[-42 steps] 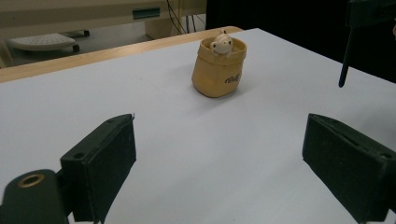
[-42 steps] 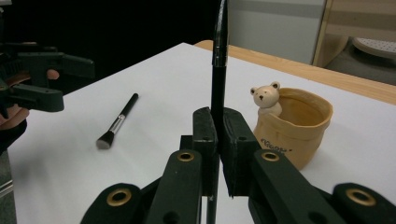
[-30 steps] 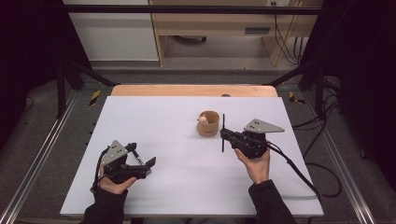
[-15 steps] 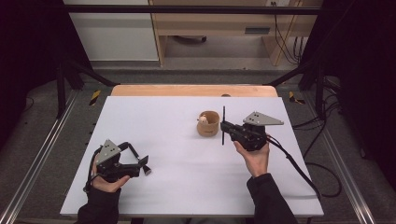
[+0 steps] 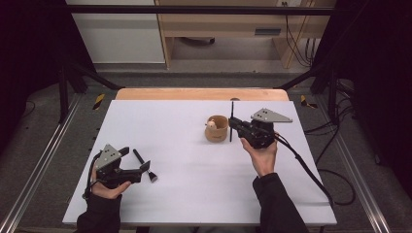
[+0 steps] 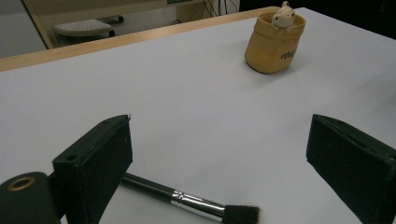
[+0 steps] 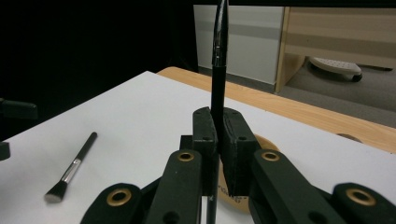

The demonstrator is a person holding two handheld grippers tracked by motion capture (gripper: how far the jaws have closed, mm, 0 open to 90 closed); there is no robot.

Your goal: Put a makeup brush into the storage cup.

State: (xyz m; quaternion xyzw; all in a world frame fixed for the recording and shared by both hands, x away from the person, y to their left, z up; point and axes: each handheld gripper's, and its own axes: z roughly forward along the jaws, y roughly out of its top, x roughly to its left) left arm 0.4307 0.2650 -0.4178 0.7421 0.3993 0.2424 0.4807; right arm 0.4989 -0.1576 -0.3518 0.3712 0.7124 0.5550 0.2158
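Jaws of the right gripper (image 7: 217, 140) pinch a slim black brush handle (image 7: 218, 70) (glossy, upright); left gripper (image 6: 224, 163) spread.

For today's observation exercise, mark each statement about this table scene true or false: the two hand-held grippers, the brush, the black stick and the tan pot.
1. The right hand-held gripper is shut on a thin black stick. True.
2. The brush lies inside the tan pot. False: it lies flat on the white table, apart from the pot.
3. The left hand-held gripper has its jaws open. True.
4. The tan pot lies tipped on its side. False: it stands upright.
5. A small pale figure sits at the pot's rim. True.
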